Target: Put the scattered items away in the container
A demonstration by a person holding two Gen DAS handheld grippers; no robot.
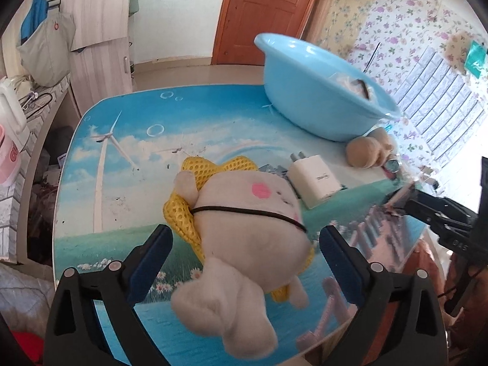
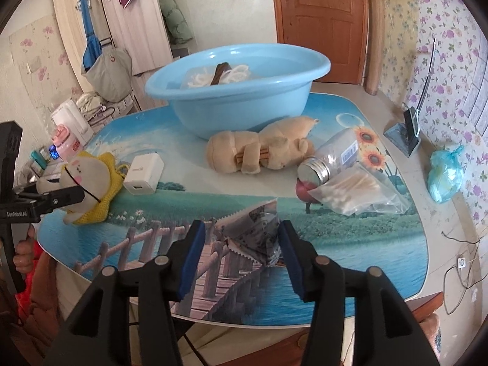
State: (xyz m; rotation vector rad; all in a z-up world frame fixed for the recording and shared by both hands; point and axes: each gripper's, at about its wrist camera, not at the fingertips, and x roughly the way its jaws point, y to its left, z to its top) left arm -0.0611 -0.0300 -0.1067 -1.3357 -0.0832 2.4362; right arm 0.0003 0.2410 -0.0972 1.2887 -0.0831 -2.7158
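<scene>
A cream plush toy [image 1: 244, 210] in yellow mesh clothing lies on the table between the fingers of my left gripper [image 1: 245, 244]. That gripper is open, with a gap on both sides of the toy. My right gripper [image 2: 241, 241] is open around a small clear printed sachet [image 2: 253, 231] near the table's front edge, and the sachet is close to the right finger. The light blue basin [image 2: 238, 91] stands at the back and holds a bag with white cord and a brown item. A white charger [image 2: 143, 172] lies next to the cream toy.
A tan plush bear [image 2: 259, 149] lies against the basin. A glass jar [image 2: 332, 155] and a bag of cotton swabs [image 2: 357, 195] lie to its right. A knotted blue-green bag [image 2: 443, 177] sits off the table's right side. A kettle [image 2: 71, 122] stands far left.
</scene>
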